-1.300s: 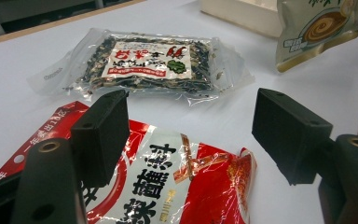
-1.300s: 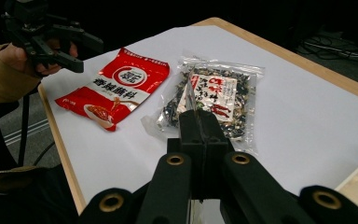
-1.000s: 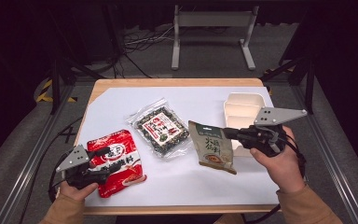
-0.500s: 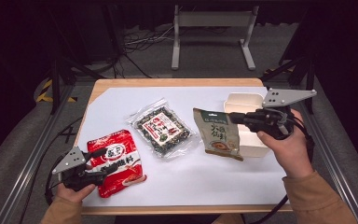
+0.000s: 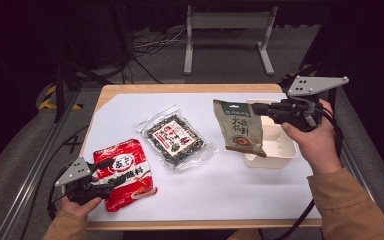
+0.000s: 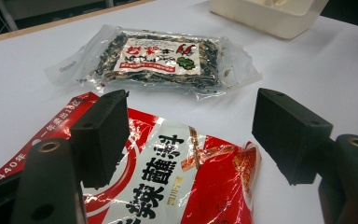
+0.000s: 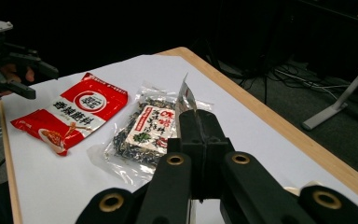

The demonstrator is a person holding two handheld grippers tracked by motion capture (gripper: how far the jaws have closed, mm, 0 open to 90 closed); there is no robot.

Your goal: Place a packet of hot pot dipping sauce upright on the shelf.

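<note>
White plastic walls of the open bin (image 5: 285,150) are half hidden: the olive-green pouch (image 5: 239,129) hangs in front of its left side, and the right hand (image 5: 314,141) covers part of its far corner. What lies inside the bin is hard to make out from here; the stretch of floor I can see looks bare. In the left gripper view just a corner of the bin shows, cut off by the top edge.

The table (image 5: 190,90) is pale wood with a white sheet (image 5: 240,185) over most of it, and beyond it the room is dark, with cables on a grey floor and a grey metal stand (image 5: 228,30) at the back.

The right gripper (image 5: 258,108) is clamped on the top right edge of the olive-green pouch, which hangs clear of the sheet, over the bin's left rim. In the right gripper view the jaws are pressed together on the pouch's thin edge.

The left gripper (image 5: 109,176) sits at the near left corner with its jaws spread wide, holding nothing, just above the red sauce packet (image 5: 125,172), which lies flat on the sheet. Between the packet and the bin lies a clear bag of dark dried food (image 5: 174,137), flat and apart from both.
</note>
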